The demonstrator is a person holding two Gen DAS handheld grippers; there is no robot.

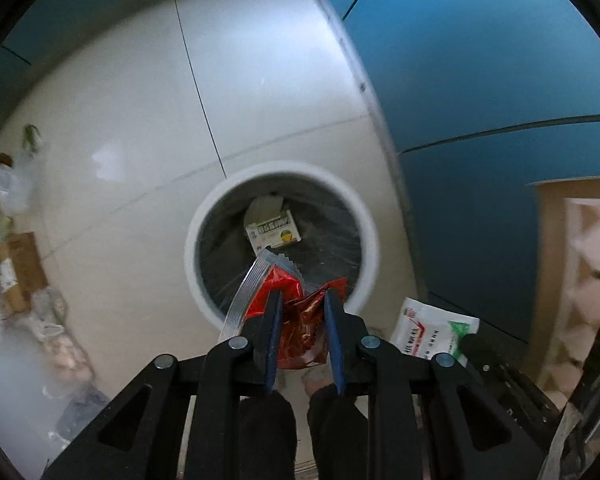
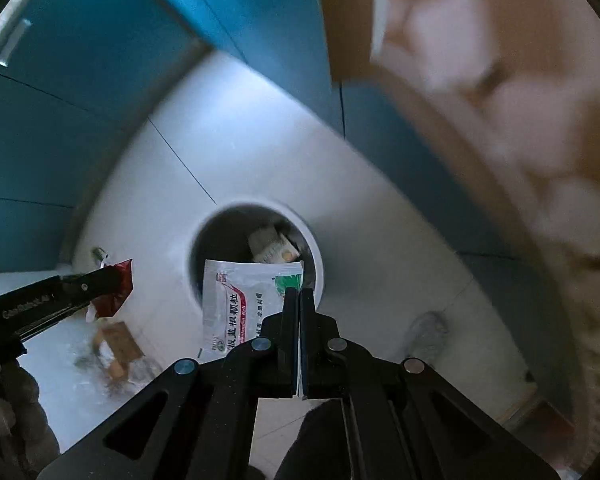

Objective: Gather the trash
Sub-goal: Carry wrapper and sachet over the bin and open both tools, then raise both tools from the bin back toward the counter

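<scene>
The red wrapper (image 1: 300,320) sits clenched in the left gripper (image 1: 302,300), the white sachet (image 2: 236,304) pinched flat in the right gripper (image 2: 300,296); both hang above the bin (image 1: 364,224) on the floor (image 1: 140,120), apparently ready to drop in beside a box (image 1: 274,230).

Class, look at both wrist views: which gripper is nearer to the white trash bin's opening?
Right. The right gripper holds its white sachet over the white trash bin. The left gripper, with its red wrapper, sits at the rim's edge.
</scene>
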